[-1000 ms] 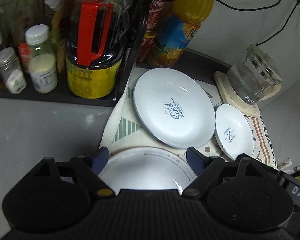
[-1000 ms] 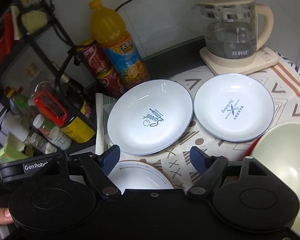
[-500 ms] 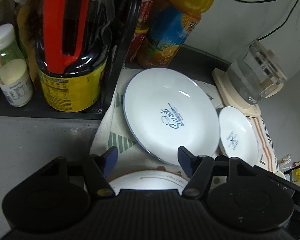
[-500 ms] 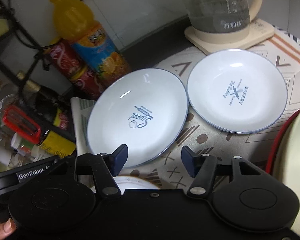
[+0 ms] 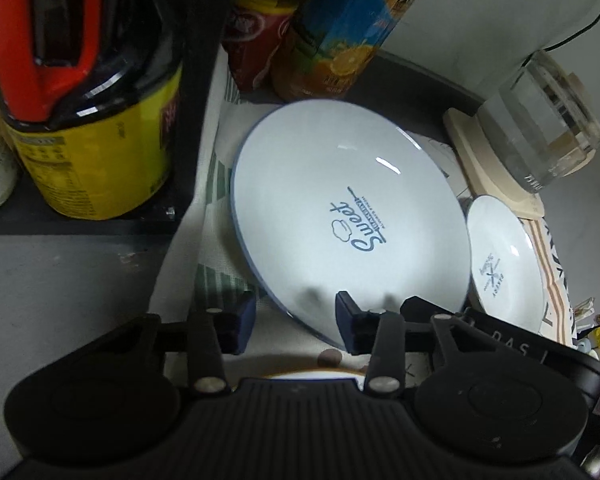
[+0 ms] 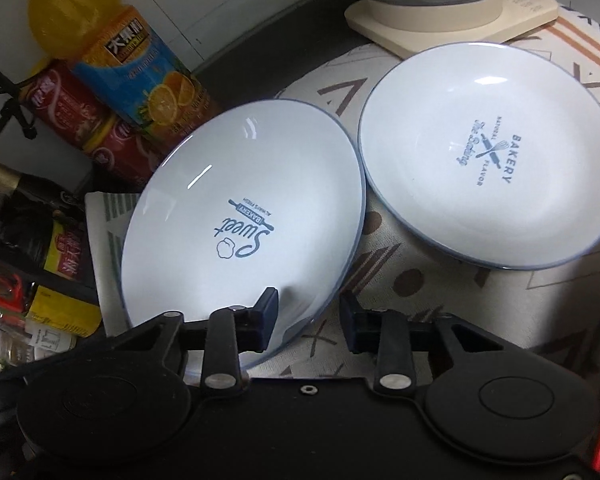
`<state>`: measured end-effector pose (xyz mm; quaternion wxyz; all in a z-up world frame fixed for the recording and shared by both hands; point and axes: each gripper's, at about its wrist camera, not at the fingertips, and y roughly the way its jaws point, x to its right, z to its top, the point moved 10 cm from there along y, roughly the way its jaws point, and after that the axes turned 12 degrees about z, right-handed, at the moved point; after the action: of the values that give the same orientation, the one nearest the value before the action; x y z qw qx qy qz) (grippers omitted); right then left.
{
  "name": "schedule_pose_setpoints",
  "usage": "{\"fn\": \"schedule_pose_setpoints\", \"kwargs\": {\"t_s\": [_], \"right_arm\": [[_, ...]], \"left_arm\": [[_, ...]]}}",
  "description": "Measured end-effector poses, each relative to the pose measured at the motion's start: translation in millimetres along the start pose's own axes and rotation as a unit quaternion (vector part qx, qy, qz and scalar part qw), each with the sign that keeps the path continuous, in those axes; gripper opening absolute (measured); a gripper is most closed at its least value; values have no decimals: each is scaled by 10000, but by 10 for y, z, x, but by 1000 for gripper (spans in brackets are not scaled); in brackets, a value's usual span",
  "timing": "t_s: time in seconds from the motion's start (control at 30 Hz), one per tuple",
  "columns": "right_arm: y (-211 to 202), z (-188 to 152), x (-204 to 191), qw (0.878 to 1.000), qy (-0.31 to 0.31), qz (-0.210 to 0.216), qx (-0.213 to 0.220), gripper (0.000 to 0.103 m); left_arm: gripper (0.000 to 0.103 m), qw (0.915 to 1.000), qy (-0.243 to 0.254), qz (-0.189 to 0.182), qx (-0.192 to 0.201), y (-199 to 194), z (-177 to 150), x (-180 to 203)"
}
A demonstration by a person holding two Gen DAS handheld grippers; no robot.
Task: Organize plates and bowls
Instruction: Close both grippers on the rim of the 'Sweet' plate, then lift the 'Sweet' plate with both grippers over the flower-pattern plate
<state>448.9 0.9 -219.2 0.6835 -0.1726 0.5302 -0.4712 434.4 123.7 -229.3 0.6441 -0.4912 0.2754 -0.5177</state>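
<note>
my left gripper (image 5: 296,320) sits low over the cloth (image 5: 204,280), jaws narrow and just been closing. the near rim of the sweet plate (image 5: 348,216) runs between my two left fingers: one blue pad (image 5: 346,320) lies over the plate's inside edge at 6 o'clock, the other pad is off the plate over the cloth. a gap shows at the rim, so i'm not pressing it, nothing gripped.

my right gripper (image 6: 308,320) is also narrow, jaws just been closing. its left finger (image 6: 266,314) is over the sweet plate's (image 6: 240,216) inner face near 5 o'clock, the right finger outside over the patterned cloth (image 6: 400,280). the rim passes between them, with cloth showing in the gap. no grip here either.

sweet plate lies centre of both views, flat on the cloth. in the right view the bakery plate (image 6: 488,156) is at its 2 o'clock, rims just beside each other, maybe touching, can't tell. in the left view the same bakery plate (image 5: 504,264) is at 3 o'clock of the sweet plate.

juice bottle (image 6: 112,52) and red cans (image 6: 80,120) stand at 11 o'clock of the sweet plate. kettle (image 5: 540,120) on its beige base (image 6: 432,20) is at 1 o'clock, behind the bakery plate. yellow jug (image 5: 88,120) with red handle sits on the dark shelf at 9 o'clock in the left view. a gold-rimmed dish edge (image 5: 312,374) peeks out just under my left gripper body.
</note>
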Motion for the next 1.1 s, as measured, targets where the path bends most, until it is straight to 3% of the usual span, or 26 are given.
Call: {"fn": "schedule_pose_setpoints", "kwargs": {"t_s": [0.27, 0.33, 0.53, 0.63, 0.87, 1.1], "right_arm": [[53, 72, 13, 10000, -77, -5, 13, 26], [56, 77, 28, 9996, -259, -66, 66, 20], [-46, 154, -51, 9967, -726, -153, 336, 15], [-98, 177, -75, 9962, -789, -126, 340, 15], [-287, 234, -146, 9946, -872, 20, 556, 15], [-489, 212, -212, 9921, -1007, 227, 716, 15]], "left_arm": [[26, 10000, 22, 29, -83, 130, -6, 66], [26, 10000, -28, 33, -75, 137, -6, 52], [23, 9999, -128, 17, -5, 153, 13, 55], [22, 9998, -54, -39, 192, 63, 68, 73], [22, 9997, -159, -64, 149, -59, 70, 97], [22, 9990, -139, -59, 424, -304, 58, 137]]}}
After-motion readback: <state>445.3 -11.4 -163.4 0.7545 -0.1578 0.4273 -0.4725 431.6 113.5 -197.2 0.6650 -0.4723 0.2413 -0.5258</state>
